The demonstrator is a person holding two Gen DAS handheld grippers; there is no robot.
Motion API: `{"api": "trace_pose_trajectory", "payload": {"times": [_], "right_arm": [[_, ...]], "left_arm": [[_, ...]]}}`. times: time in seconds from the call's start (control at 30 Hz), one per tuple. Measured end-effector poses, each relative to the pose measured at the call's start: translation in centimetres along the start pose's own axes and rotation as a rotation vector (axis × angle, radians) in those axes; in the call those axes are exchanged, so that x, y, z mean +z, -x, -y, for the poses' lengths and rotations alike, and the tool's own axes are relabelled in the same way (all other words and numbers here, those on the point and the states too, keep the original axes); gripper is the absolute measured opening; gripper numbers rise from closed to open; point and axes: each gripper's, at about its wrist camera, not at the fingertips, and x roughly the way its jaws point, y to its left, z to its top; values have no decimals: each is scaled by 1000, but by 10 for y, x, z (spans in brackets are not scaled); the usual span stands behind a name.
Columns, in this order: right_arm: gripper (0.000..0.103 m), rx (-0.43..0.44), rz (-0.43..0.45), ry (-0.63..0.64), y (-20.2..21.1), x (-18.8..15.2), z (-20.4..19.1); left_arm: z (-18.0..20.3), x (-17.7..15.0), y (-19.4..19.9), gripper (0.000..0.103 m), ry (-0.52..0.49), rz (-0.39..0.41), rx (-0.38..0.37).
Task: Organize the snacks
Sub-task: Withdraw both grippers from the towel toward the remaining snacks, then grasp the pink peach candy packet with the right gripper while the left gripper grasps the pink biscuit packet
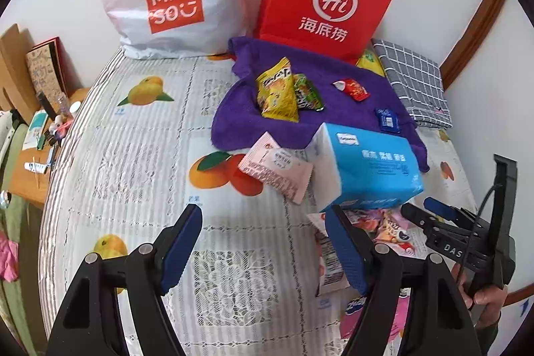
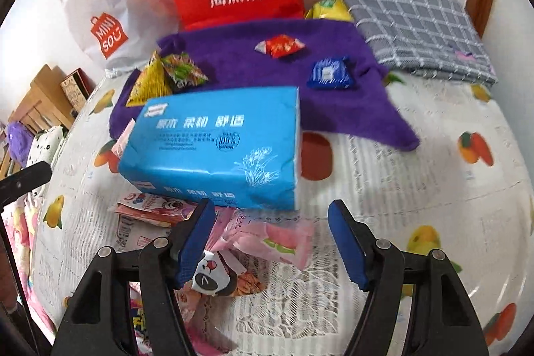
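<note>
Reaching down over the fruit-printed bedspread [image 2: 434, 175], the right gripper [image 2: 270, 239] stood spread and empty above a pink crinkly snack packet [image 2: 283, 242] lying just near of the blue tissue pack [image 2: 213, 149]. The left gripper [image 1: 263, 242] was spread too, holding nothing. Judged step: approaching a pickup; next, lowering further and pinching the packet across its short side. Its long axis ran left to right, tilted slightly nearer at the right end.

Pink snack packets [image 2: 267, 239] partly hidden under tissue pack [image 2: 217, 149].
</note>
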Motion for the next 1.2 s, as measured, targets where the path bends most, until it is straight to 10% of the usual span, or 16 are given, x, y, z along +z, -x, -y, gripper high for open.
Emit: {"api": "trace_pose_trajectory", "payload": {"times": [0.5, 0.7, 1.2], "right_arm": [[67, 5, -50, 23, -26, -18, 0], [30, 68, -45, 15, -20, -19, 8], [29, -1, 118, -9, 24, -24, 41]], "left_arm": [[-2, -10, -8, 75, 3, -27, 25], [-2, -13, -11, 75, 6, -36, 32], [9, 1, -50, 75, -70, -23, 83]]}}
